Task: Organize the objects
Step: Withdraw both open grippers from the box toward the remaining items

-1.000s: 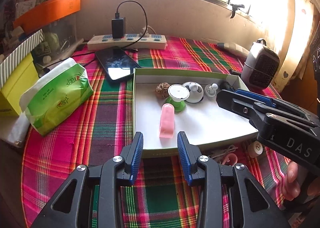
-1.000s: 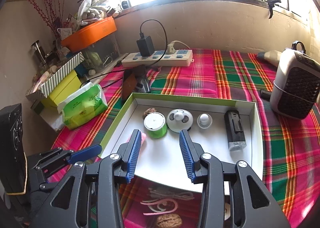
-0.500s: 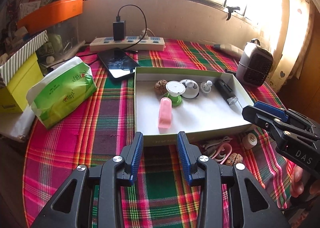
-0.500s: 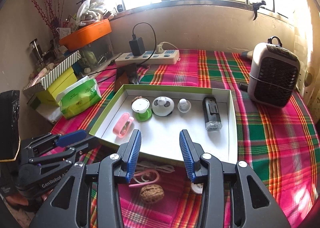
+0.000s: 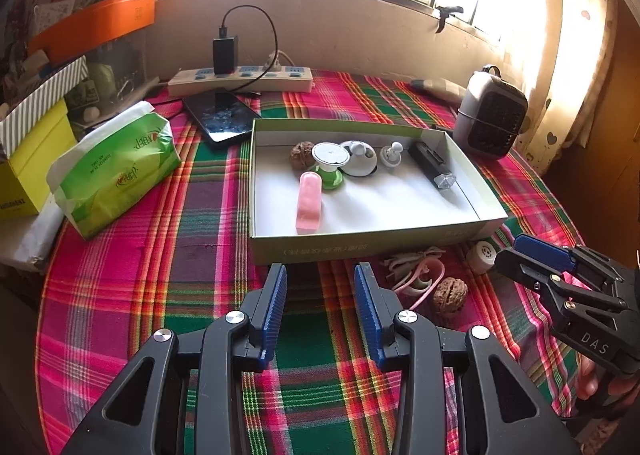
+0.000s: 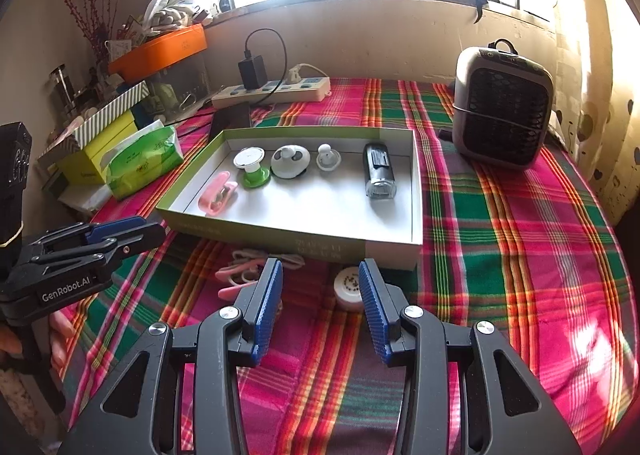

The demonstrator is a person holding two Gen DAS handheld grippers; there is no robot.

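A shallow green-walled tray [image 5: 360, 245] [image 6: 296, 243] on the plaid cloth holds a pink clip [image 5: 309, 201], a green-and-white spool [image 5: 330, 163], a walnut [image 5: 302, 154], a white round gadget [image 5: 360, 159], a small white knob [image 5: 392, 154] and a black device [image 5: 432, 167]. In front of the tray lie a pink clip with a cord [image 5: 416, 275], a second walnut [image 5: 450, 293] and a small white puck [image 5: 482, 257] [image 6: 350, 287]. My left gripper [image 5: 320, 275] [image 6: 140, 231] is open over bare cloth. My right gripper [image 6: 320, 275] [image 5: 532, 259] is open, the puck lying just beyond its fingertips, near the right one.
A grey heater [image 6: 500, 111] stands at the right rear. A power strip [image 5: 240, 79] with a charger and a phone [image 5: 224, 119] lie behind the tray. A green tissue pack [image 5: 116, 171] and a yellow box [image 5: 32, 163] sit to the left.
Both grippers have drawn back from the tray toward the table's near edge, the right one more. The loose items in front of the tray have come into view.
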